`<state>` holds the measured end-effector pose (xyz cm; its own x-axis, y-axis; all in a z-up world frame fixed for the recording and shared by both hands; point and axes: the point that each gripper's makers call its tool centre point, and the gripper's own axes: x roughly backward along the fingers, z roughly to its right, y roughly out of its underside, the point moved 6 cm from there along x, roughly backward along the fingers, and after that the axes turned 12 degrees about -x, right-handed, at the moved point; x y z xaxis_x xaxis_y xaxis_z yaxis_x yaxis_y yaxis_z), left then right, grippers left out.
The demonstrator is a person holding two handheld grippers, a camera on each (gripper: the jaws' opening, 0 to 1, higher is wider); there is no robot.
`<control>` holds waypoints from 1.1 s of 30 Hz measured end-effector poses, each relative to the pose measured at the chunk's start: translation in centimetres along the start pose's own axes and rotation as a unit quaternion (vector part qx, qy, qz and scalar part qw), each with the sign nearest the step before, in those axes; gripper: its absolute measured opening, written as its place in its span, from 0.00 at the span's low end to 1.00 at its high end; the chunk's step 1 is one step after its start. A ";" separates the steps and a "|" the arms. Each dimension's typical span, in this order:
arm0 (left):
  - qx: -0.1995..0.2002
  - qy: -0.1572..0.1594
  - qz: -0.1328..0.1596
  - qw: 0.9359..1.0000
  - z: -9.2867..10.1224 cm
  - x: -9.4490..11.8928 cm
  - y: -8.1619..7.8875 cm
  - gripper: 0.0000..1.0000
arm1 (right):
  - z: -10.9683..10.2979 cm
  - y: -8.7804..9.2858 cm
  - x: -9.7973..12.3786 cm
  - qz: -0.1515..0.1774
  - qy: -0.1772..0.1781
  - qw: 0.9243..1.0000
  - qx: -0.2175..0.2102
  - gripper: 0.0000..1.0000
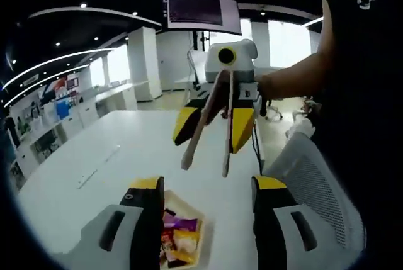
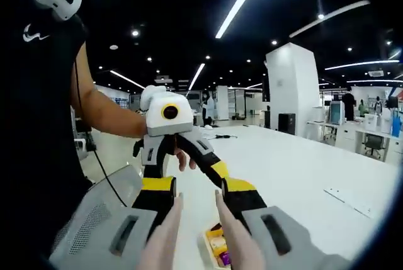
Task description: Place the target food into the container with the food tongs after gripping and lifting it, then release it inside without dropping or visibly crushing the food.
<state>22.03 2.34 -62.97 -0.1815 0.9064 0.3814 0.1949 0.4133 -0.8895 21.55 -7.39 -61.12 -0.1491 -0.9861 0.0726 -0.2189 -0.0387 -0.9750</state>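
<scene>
Beige food tongs (image 1: 211, 125) are clenched in the right claw (image 1: 214, 128), their two tips held apart in the air above the white bench (image 1: 107, 163). Wrapped food (image 1: 179, 235) is seen lying in a tray-like container (image 1: 204, 235) on the bench, below the tong tips and between the spread, released jaws of the left claw (image 1: 208, 210).
</scene>
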 end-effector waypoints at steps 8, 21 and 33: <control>-0.001 0.025 0.014 1.000 0.2 -0.2 -0.5 0.41 | -0.3 0.4 -0.7 0.001 -0.009 1.000 -0.008 0.28; -0.004 0.023 0.015 1.000 0.1 0.2 -0.7 0.23 | -0.4 0.0 -1.1 0.005 -0.019 1.000 -0.019 0.25; -0.009 0.009 0.014 1.000 -0.5 0.8 -0.8 0.18 | 0.3 0.1 -0.5 -0.017 -0.003 0.999 -0.044 0.23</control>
<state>22.16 2.81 -61.83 -0.1588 0.9189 0.3612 0.2165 0.3893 -0.8953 21.88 -6.94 -61.35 -0.1348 -0.9853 0.1047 -0.3086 -0.0586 -0.9494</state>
